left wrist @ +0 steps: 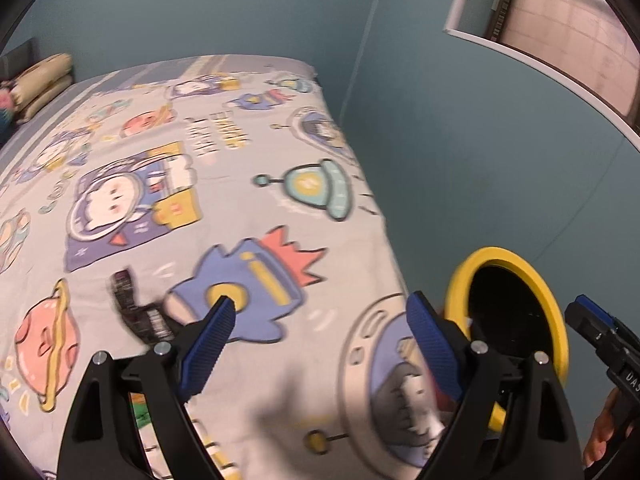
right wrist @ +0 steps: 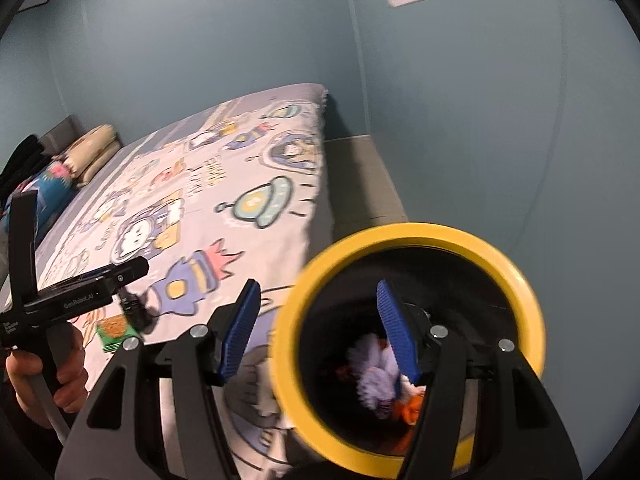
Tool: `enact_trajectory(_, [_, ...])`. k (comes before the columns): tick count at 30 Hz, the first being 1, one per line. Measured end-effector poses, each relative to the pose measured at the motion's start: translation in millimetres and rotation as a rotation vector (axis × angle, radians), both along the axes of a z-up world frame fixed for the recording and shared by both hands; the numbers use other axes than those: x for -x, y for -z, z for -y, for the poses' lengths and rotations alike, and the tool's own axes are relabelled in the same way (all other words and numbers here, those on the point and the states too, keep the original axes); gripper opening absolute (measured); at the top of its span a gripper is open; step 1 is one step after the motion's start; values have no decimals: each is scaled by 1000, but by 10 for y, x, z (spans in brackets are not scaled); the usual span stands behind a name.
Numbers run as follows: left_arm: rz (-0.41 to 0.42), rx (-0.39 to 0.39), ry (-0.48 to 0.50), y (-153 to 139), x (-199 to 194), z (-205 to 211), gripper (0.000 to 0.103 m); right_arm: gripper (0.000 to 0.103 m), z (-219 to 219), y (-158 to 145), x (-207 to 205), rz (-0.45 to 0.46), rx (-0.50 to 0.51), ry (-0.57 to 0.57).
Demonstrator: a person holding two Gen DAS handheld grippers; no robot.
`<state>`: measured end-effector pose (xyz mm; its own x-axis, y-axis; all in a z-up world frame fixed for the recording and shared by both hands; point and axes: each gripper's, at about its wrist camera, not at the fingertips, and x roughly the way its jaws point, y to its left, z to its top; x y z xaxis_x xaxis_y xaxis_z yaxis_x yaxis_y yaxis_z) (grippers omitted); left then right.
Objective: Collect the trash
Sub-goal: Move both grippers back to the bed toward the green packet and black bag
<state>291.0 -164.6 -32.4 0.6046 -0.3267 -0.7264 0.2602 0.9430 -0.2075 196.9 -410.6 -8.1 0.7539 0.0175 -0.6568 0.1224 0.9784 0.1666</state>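
the left gripper (left wrist: 320,320) hung above the bed (left wrist: 224,216) with its blue fingers (left wrist: 208,344) spread wide and nothing between them. the bed carried a pale sheet printed with cartoon rockets, planets and astronauts. on the sheet, just beyond the left finger, lay a dark wrapper (left wrist: 138,308), blurred, so its print could not be read. a green packet (left wrist: 140,412) showed partly under the gripper's left arm, near the front edge of the bed.

beside the bed stood a bin (left wrist: 516,264) with a yellow rim and a black inside. in the right wrist view the bin (right wrist: 404,240) was much nearer — its mouth filled the lower middle of the picture. the right gripper (right wrist: 320,332) was also spread and empty: one finger (right wrist: 240,328) was outside the rim, over the bed's edge, and the other was in front of the bin's opening. inside the bin lay white crumpled trash (right wrist: 376,376) and something orange (right wrist: 412,404) next to it.

in that same view the left gripper (right wrist: 120,276) was seen from the side, held in a hand (right wrist: 60,368) above the dark wrapper (right wrist: 136,312) and the green packet (right wrist: 116,330), which were lying close together. pillows (right wrist: 88,152) lay folded at the far end of the bed, against a blue-green wall (right wrist: 200,40).
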Motion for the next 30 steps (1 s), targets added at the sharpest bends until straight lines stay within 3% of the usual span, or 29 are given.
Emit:
enact_trajectory(8, [-31,-15,-104,185,64,-642,84,57,-514,18,-278,-6,-13,-122])
enact_trajectory(16, [-83,-25,-188,416,168,-1150,84,58,-1039,157,-584,-67,-40,-239])
enact_trajectory(30, [-144,5,-234,753,227,-1458,84,58,-1930,442,-1036,-176,11,-430])
